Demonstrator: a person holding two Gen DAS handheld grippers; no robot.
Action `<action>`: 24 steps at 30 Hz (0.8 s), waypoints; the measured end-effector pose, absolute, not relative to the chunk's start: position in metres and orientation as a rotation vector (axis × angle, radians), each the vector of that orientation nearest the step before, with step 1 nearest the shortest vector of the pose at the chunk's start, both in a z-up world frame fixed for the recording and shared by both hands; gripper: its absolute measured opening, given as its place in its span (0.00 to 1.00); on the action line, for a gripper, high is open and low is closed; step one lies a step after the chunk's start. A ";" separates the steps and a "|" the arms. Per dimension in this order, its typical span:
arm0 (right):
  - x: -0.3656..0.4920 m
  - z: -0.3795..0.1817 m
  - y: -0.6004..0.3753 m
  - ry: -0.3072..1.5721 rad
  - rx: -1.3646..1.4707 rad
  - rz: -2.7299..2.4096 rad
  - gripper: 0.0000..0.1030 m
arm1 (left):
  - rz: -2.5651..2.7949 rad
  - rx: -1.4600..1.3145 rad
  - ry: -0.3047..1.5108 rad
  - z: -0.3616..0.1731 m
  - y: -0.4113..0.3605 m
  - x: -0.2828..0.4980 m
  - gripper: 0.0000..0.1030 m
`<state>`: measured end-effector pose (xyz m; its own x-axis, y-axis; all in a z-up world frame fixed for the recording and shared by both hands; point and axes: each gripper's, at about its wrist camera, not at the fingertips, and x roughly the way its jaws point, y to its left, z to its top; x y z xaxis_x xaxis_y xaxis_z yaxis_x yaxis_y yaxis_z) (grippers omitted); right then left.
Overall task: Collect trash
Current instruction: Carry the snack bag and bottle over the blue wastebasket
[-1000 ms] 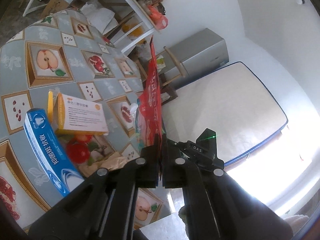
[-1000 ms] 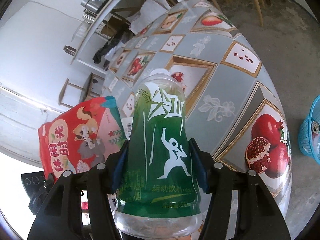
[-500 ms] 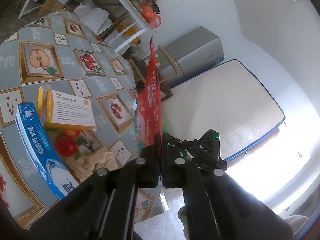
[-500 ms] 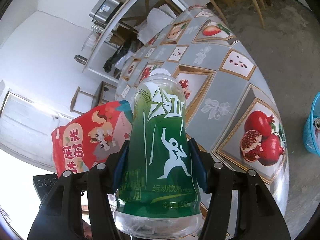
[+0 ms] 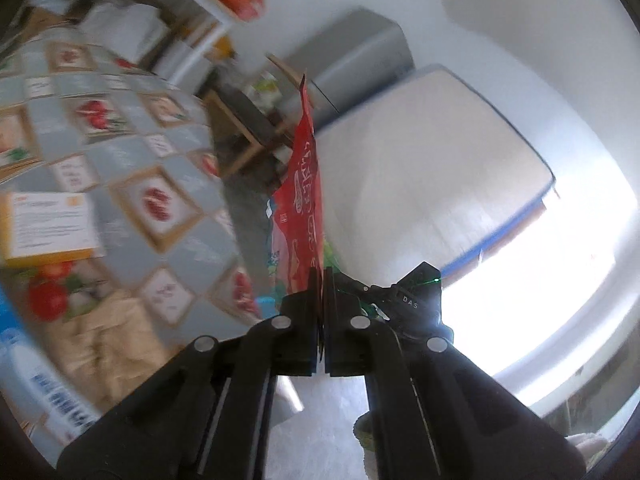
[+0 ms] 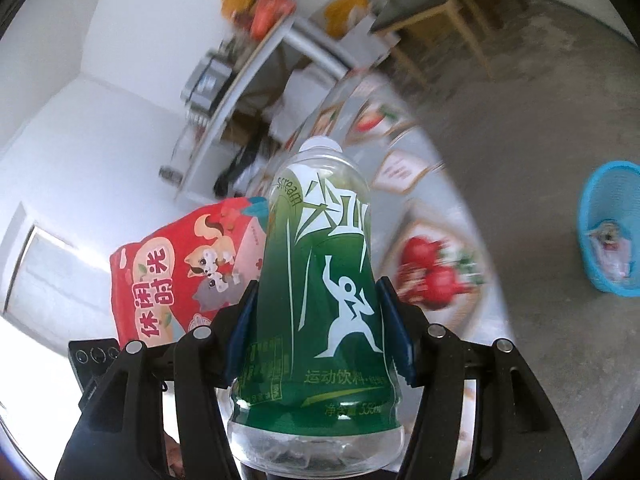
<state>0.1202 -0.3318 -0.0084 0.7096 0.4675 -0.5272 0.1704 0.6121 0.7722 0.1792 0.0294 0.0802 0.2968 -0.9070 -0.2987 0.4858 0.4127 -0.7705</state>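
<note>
The left hand-held gripper (image 5: 321,280) is pinched flat on the bottom edge of a red snack bag (image 5: 304,204), which stands up edge-on from between its fingers. In the right wrist view the same bag (image 6: 176,276) shows its printed face, with a cartoon cat and large characters, just left of the bottle.

The right hand-held gripper (image 6: 318,300) is clamped on a green-labelled drink bottle (image 6: 320,280), its blue finger pads (image 6: 244,320) pressed against the bottle's two sides. The bottle points away from the camera, its clear base nearest and its white cap farthest.

Below and left of the bag lies the bench (image 5: 120,184), covered in a grey cloth patterned with framed fruit pictures. On it, nearest the left camera, are a blue and white box (image 5: 40,396) and a crumpled beige wrapper (image 5: 104,340); a little farther is a white and orange box (image 5: 48,224). All of this is blurred.

A blue plastic basket (image 6: 612,232) stands on the concrete floor (image 6: 540,120) to the right, well apart from the bench, with something pale inside. Farther off are a wooden stool (image 6: 432,4), a cluttered shelf (image 6: 256,68) and a mattress (image 5: 420,184) leaning on the white wall.
</note>
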 end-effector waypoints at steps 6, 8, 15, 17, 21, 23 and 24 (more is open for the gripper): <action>0.042 -0.016 -0.412 0.688 0.984 -0.018 0.55 | -1.142 -0.459 0.936 0.084 -0.086 0.188 0.00; 0.018 -0.030 -0.438 0.676 1.017 -0.097 0.55 | -1.168 -0.413 0.986 0.078 -0.122 0.190 0.00; -0.031 -0.100 -0.504 0.717 1.152 -0.288 0.55 | -1.184 -0.226 1.180 0.031 -0.244 0.192 0.00; -0.031 -0.126 -0.516 0.738 1.196 -0.324 0.55 | -1.174 -0.187 1.223 0.015 -0.271 0.192 0.00; -0.025 -0.169 -0.542 0.780 1.253 -0.369 0.55 | -1.146 -0.117 1.310 -0.016 -0.319 0.196 0.00; -0.020 -0.189 -0.554 0.798 1.276 -0.382 0.55 | -1.131 -0.086 1.329 -0.026 -0.336 0.199 0.00; -0.013 -0.197 -0.560 0.805 1.279 -0.389 0.55 | -1.126 -0.069 1.333 -0.029 -0.344 0.200 0.00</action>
